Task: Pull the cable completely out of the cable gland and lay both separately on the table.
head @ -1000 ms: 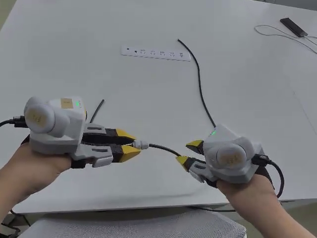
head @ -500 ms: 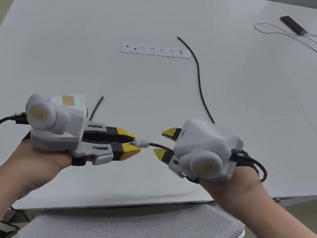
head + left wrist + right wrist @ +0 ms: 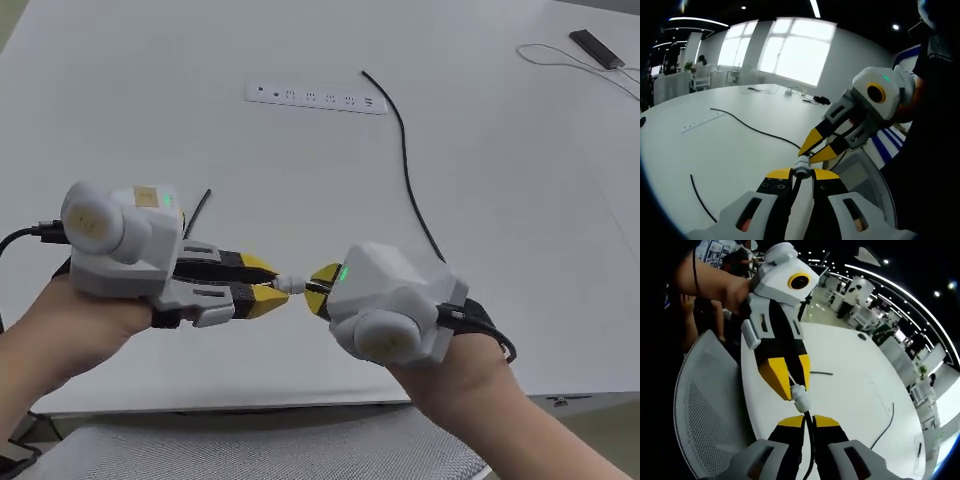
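A small white cable gland (image 3: 292,285) is held above the table's front edge, with my left gripper (image 3: 268,285) shut on it from the left. In the left gripper view the gland (image 3: 801,166) sits between that gripper's yellow tips (image 3: 802,175). A black cable (image 3: 405,160) runs from the gland across the white table (image 3: 120,100) towards the far side. My right gripper (image 3: 322,285) faces the left one, shut on the cable right beside the gland. In the right gripper view the cable (image 3: 810,437) passes between its jaws (image 3: 809,421), just below the gland (image 3: 799,396).
A white power strip (image 3: 315,97) lies at the far middle of the table. A short black cable piece (image 3: 197,210) lies behind the left gripper. A dark flat device (image 3: 597,48) with a thin white cord (image 3: 560,62) sits far right. A grey mesh chair (image 3: 250,445) stands below the front edge.
My right gripper has moved left along the cable up to the gland and has shut on the cable. The left gripper has kept its hold.
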Available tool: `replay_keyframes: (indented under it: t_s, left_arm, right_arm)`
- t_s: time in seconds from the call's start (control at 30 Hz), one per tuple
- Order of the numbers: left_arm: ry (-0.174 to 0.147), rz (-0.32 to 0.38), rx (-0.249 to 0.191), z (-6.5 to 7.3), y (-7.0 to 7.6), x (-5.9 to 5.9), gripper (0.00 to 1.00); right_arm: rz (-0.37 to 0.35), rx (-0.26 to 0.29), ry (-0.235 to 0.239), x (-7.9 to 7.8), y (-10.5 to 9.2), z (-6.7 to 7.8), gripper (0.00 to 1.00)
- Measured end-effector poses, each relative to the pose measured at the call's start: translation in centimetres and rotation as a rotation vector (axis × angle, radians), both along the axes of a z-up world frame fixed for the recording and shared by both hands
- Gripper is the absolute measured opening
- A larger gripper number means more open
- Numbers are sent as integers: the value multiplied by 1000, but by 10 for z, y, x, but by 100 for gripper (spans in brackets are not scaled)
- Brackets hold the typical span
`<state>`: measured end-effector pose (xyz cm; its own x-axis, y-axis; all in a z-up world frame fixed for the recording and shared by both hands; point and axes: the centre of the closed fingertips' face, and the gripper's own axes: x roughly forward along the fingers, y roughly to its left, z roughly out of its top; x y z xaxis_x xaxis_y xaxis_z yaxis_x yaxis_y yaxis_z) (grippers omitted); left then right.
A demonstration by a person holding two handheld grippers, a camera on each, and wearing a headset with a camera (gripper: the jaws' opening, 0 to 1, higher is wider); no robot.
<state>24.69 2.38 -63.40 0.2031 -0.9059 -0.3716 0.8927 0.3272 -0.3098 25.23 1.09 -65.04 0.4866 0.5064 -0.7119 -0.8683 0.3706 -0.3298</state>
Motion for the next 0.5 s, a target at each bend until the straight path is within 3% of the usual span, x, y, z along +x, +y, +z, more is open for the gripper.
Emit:
replay_keyframes:
  t_s: [0.3,0.4,0.5]
  left_arm:
    - [6,-3,-3,-1,-2,0,15]
    - [0,-12,6,-2,-2,-1,15]
    - [2,-10,5,-2,-2,0,15]
  right_arm:
    - [-30,23,21,0,-3,-3,0]
    - [-67,52,61,1,-5,-6,0]
    - [-82,46,61,4,-10,-8,0]
